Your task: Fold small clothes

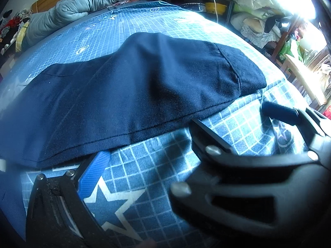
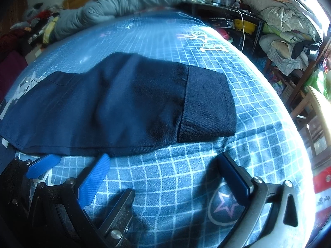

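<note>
A dark navy garment [image 2: 115,105] is spread flat across the middle of a bed, its long near hem running left to right and a darker band [image 2: 206,105] forming its right end. It is laid on a blue bedsheet [image 2: 186,186] printed with a white grid and stars. The right gripper [image 2: 165,163] is held just near of the hem, low over the sheet, with its jaws wide apart and nothing between them. The left gripper [image 1: 184,132] is likewise placed at the near hem, jaws apart; its left blue finger [image 1: 95,171] is seen touching or just under the cloth edge, though which cannot be told. A grey quilt [image 2: 124,2] is bunched at the far end of the bed, and cluttered shelves [image 2: 279,31] are seen at the far right.
</note>
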`<state>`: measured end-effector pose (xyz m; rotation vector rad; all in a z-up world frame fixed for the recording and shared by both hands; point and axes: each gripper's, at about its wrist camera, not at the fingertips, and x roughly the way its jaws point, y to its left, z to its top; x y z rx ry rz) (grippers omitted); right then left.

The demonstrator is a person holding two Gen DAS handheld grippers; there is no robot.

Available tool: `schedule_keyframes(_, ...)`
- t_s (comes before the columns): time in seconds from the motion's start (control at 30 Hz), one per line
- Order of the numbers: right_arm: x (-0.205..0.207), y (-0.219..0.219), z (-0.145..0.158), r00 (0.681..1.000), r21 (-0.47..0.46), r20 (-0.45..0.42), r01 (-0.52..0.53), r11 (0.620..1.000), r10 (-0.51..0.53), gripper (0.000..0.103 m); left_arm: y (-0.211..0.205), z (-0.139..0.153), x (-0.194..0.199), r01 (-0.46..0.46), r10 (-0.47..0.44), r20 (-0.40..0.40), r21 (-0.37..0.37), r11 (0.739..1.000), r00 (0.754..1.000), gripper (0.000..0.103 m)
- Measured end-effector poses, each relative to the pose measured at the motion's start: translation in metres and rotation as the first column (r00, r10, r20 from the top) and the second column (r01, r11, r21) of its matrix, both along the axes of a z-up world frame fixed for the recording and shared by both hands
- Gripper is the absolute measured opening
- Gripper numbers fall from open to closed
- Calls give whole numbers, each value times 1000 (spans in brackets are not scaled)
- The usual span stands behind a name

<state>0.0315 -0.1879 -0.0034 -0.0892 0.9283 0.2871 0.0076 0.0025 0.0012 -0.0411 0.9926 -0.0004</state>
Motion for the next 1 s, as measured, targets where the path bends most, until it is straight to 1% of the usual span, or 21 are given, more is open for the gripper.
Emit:
schedule_keyframes(0.03, -3, -4, 4, 1000, 13, -4, 17, 1000, -17, 103, 3, 1, 2, 18, -18, -24, -22, 1000, 1000, 103)
schedule_keyframes(0.07, -11, -10, 11, 999, 31, 1, 40, 999, -40, 103, 5, 4, 4, 73, -75, -56, -36, 997, 996, 103)
schedule_keyframes(0.1, -21, -16, 19, 998, 58, 14, 56, 997, -57, 103, 6, 7, 4, 141, -145, -84, -57, 988, 986, 103)
schedule_keyframes(0.13, -32, -22, 28, 997, 73, 36, 65, 995, -68, 103, 9, 13, -2, 191, -198, -95, -82, 978, 976, 103)
schedule_keyframes(0.17, -47, -26, 39, 994, 68, 72, 76, 995, -81, 103, 13, 21, -11, 203, -209, -81, -77, 976, 975, 103)
schedule_keyframes(0.23, -80, -28, 62, 985, 30, 146, 93, 995, -97, 103, 22, 42, -35, 227, -230, -41, -61, 972, 972, 103)
schedule_keyframes(0.3, -117, -25, 87, 975, 29, 203, 91, 995, -95, 103, 33, 72, -68, 258, -257, 12, -50, 965, 966, 103)
schedule_keyframes(0.4, -172, -17, 127, 951, 41, 294, 92, 995, -100, 103, 53, 125, -123, 284, -280, 118, -23, 958, 953, 103)
schedule_keyframes(0.43, -189, -13, 141, 940, 46, 325, 90, 995, -100, 103, 59, 141, -137, 292, -286, 143, -26, 956, 948, 103)
schedule_keyframes(0.47, -206, -8, 157, 929, 52, 357, 86, 995, -99, 103, 66, 162, -158, 301, -291, 187, -22, 953, 938, 103)
schedule_keyframes(0.53, -240, 2, 190, 900, 50, 425, 86, 995, -99, 103, 75, 196, -187, 313, -299, 258, -13, 950, 919, 103)
schedule_keyframes(0.6, -272, 13, 229, 863, 40, 499, 72, 997, -82, 103, 91, 237, -221, 319, -292, 343, -24, 947, 893, 103)
schedule_keyframes(0.63, -288, 20, 249, 839, 37, 540, 62, 997, -72, 103, 100, 258, -237, 313, -277, 384, -33, 949, 881, 103)
schedule_keyframes(0.67, -303, 26, 272, 813, 42, 579, 46, 998, -62, 103, 107, 272, -247, 311, -267, 416, -41, 949, 869, 103)
schedule_keyframes(0.7, -319, 32, 294, 783, 43, 620, 32, 999, -51, 103, 119, 296, -262, 316, -249, 469, -67, 947, 847, 103)
schedule_keyframes(0.73, -336, 38, 317, 745, 33, 665, 24, 999, -40, 103, 127, 315, -270, 323, -235, 508, -91, 942, 829, 103)
schedule_keyframes(0.77, -354, 45, 341, 697, 18, 716, 23, 1000, -29, 103, 141, 338, -283, 329, -207, 556, -129, 935, 805, 103)
schedule_keyframes(0.8, -371, 50, 361, 655, 15, 755, 17, 1000, -22, 103, 152, 353, -294, 329, -179, 590, -157, 931, 788, 103)
schedule_keyframes(0.87, -401, 57, 398, 581, 48, 814, -17, 999, -29, 103, 183, 387, -315, 318, -106, 643, -224, 921, 759, 103)
schedule_keyframes(0.93, -422, 62, 423, 534, 101, 843, -44, 994, -61, 103, 208, 406, -331, 287, -48, 675, -248, 925, 736, 103)
schedule_keyframes(1.0, -437, 71, 439, 504, 157, 857, -66, 985, -103, 103, 221, 414, -340, 265, -16, 699, -250, 931, 715, 103)
